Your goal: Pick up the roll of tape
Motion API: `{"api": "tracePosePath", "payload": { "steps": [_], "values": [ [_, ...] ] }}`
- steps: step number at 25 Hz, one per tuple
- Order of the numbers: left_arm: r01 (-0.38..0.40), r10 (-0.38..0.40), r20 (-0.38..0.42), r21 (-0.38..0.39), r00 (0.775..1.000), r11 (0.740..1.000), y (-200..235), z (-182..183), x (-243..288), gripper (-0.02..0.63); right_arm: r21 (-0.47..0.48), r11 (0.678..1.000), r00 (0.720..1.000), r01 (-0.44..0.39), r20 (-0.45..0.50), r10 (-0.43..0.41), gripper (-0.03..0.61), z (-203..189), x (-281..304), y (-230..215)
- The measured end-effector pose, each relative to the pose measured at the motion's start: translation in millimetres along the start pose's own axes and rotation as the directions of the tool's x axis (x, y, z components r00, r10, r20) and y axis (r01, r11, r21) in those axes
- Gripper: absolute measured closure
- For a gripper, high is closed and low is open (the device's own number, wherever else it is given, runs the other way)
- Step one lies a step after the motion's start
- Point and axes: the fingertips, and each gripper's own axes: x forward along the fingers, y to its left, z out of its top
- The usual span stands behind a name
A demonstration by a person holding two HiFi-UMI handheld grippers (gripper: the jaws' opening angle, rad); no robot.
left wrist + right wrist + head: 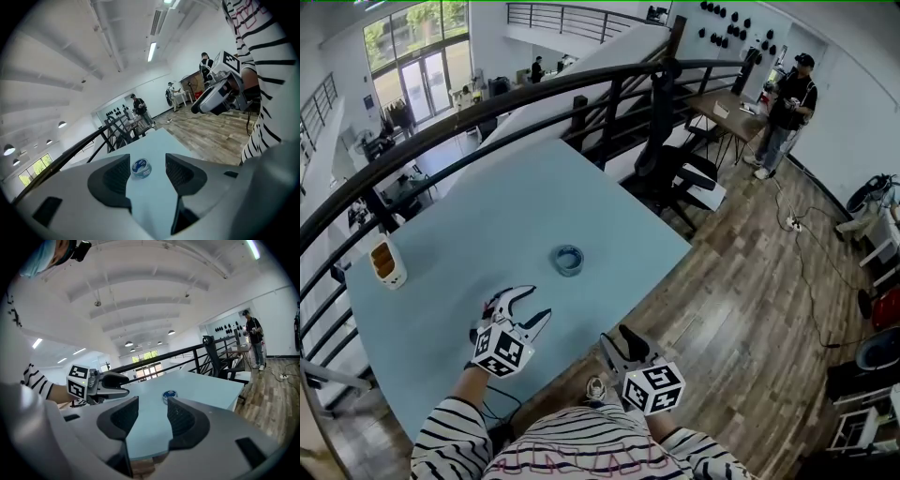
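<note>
Bright, even light fills the room: daylight from tall windows (pixel 417 56) far beyond the tabletop (pixel 487 216), and strip lights (pixel 151 50) above it. The roll of tape (pixel 568 260) on the tabletop casts only a faint shadow. Both gripper views bulge and blacken at their corners. The railing (pixel 534 103) behind the tabletop bows.
</note>
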Motion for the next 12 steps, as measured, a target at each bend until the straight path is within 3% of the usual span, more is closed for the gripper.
{"api": "tracePosePath", "payload": {
  "steps": [12],
  "values": [
    [0.068, -0.068, -0.059, -0.003, 0.996, 0.998, 26.1, -15.1, 72.0, 0.4, 0.028, 1.0, 0.999, -0.007, -0.031, 0.007, 0.393, -6.8, 17.7, -24.7]
  ]
}}
